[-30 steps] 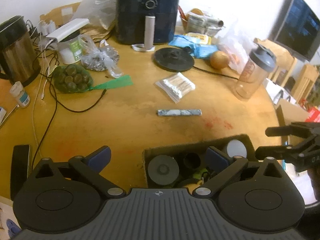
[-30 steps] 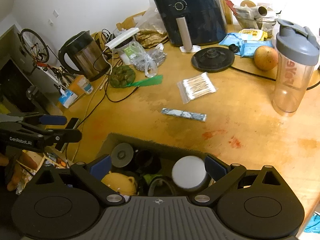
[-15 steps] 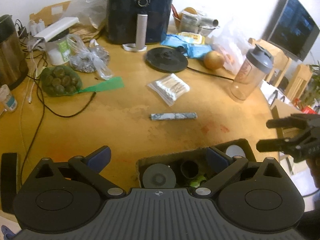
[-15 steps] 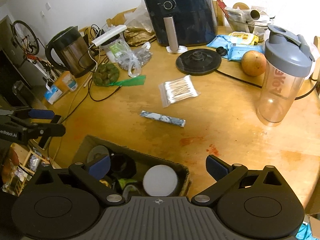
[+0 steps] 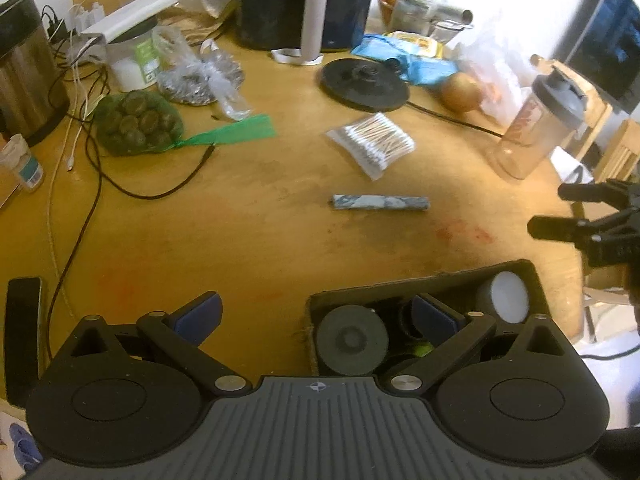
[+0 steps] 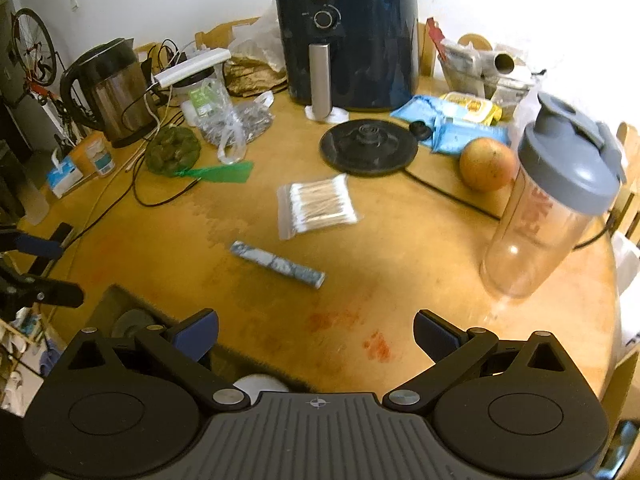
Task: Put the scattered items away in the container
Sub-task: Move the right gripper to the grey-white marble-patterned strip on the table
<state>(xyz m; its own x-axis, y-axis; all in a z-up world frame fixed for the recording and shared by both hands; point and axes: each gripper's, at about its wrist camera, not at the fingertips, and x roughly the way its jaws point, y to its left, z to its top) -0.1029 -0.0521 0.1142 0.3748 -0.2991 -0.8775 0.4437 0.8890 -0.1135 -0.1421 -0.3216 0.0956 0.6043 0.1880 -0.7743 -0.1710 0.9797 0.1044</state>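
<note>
Ahead of your right gripper, whose jaws are standing wide apart and empty, the blue-grey marbled stick is lying flat on the table, with the bag of cotton swabs just beyond it. You are probably dealing with something light and stiff, so pinching it across its narrow middle should work. The swab bag looks slick and soft; taking it by an edge seems safer. Your left gripper is hanging open too, over the cardboard box.
</note>
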